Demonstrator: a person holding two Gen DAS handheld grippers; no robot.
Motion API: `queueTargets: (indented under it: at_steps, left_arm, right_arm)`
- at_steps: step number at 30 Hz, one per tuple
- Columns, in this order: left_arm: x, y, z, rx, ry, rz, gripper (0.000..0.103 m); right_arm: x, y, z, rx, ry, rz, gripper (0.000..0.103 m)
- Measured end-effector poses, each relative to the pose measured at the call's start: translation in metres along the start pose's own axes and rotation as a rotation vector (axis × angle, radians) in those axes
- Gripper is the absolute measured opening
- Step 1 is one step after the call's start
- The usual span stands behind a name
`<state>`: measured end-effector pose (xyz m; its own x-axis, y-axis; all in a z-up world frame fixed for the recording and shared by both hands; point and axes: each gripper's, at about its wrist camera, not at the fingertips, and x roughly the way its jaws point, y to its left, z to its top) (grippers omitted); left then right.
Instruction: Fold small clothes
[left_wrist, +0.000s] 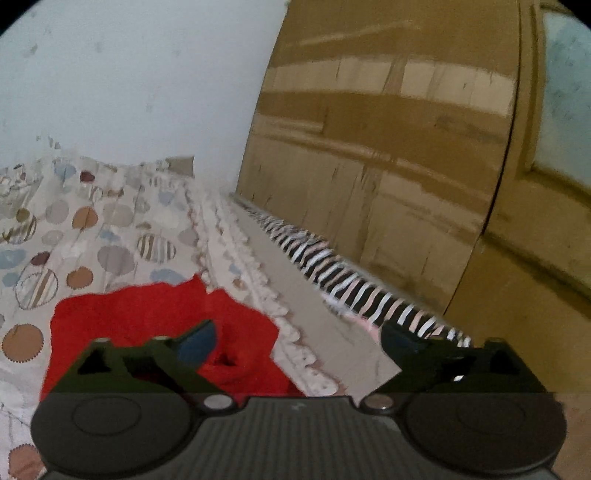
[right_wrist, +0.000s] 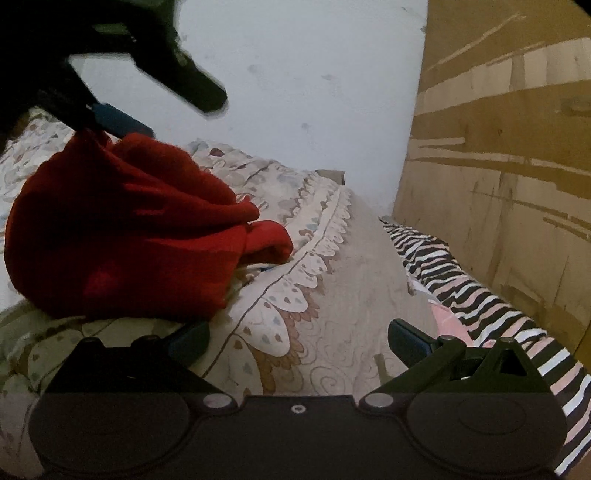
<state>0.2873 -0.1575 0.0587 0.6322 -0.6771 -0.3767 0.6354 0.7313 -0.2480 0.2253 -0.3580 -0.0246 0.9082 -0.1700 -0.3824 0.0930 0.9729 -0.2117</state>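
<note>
One red knitted garment (right_wrist: 122, 229), bunched into a soft heap, lies on one patterned bedcover (right_wrist: 314, 295) printed with pastel scallops and spotted circles. In the right wrist view the heap sits at ten o'clock; in the left wrist view it lies at seven o'clock, directly beyond the left-hand finger of the near tool.

Two black two-finger grippers are shown. The left gripper (left_wrist: 299, 338) has its jaws spread wide, with blue pads (left_wrist: 195, 341) on the inner faces; nothing is clamped between them, although the red cloth lies under and behind one finger. Seen from the right wrist view, the left gripper (right_wrist: 173, 110) hangs at eleven o'clock just above the top of the heap, its lower blue-padded finger close to the cloth; whether that finger touches the fabric cannot be told.

The right gripper (right_wrist: 299, 341) likewise stands with its jaws wide apart over bare bedcover, holding nothing; the red heap lies just beyond its left-hand finger.

One strip of black-and-white zebra-striped cloth with pink patches (right_wrist: 480, 295) runs along the bed edge from one o'clock to four o'clock. One tall brown board, cardboard-like with paler taped bands (left_wrist: 388, 147), rises beside it at two o'clock. One pale grey-white wall (right_wrist: 314, 92) fills twelve o'clock.
</note>
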Motion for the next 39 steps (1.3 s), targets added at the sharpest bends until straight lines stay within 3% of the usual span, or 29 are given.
queueTargets:
  at_steps: [4, 9, 12, 16, 20, 24, 28, 32, 35, 38, 39]
  left_arm:
    - [-0.035, 0.001, 0.001, -0.012, -0.061, 0.028, 0.102]
    - [-0.073, 0.033, -0.004, -0.084, -0.091, 0.231, 0.102]
    - [-0.086, 0.07, -0.012, -0.186, -0.102, 0.344, 0.102]
    - [-0.08, 0.126, -0.022, -0.383, -0.088, 0.465, 0.102]
    - [-0.057, 0.173, -0.034, -0.538, -0.021, 0.458, 0.102]
    - [-0.034, 0.19, -0.046, -0.611, 0.029, 0.418, 0.102]
    - [-0.023, 0.183, -0.054, -0.582, 0.043, 0.375, 0.102]
    - [-0.019, 0.161, -0.059, -0.488, 0.058, 0.357, 0.101]
    - [-0.018, 0.145, -0.06, -0.401, 0.064, 0.349, 0.099]
    - [-0.016, 0.128, -0.061, -0.339, 0.073, 0.336, 0.098]
    - [-0.013, 0.121, -0.062, -0.316, 0.077, 0.334, 0.098]
  right_arm:
    - [-0.007, -0.002, 0.0, 0.022, 0.013, 0.007, 0.102]
    - [-0.021, -0.008, 0.009, 0.047, -0.039, 0.008, 0.102]
    - [-0.022, -0.016, 0.023, 0.09, -0.076, 0.039, 0.103]
    - [-0.01, -0.025, 0.048, 0.18, -0.076, 0.189, 0.103]
    - [0.013, -0.029, 0.074, 0.337, -0.014, 0.398, 0.103]
    - [0.046, -0.029, 0.093, 0.538, 0.128, 0.613, 0.103]
    - [0.079, -0.026, 0.1, 0.692, 0.27, 0.665, 0.103]
    - [0.101, -0.025, 0.102, 0.775, 0.324, 0.675, 0.101]
    - [0.113, -0.025, 0.105, 0.791, 0.363, 0.641, 0.089]
    - [0.121, -0.022, 0.102, 0.754, 0.389, 0.581, 0.059]
    - [0.121, -0.022, 0.101, 0.735, 0.385, 0.57, 0.044]
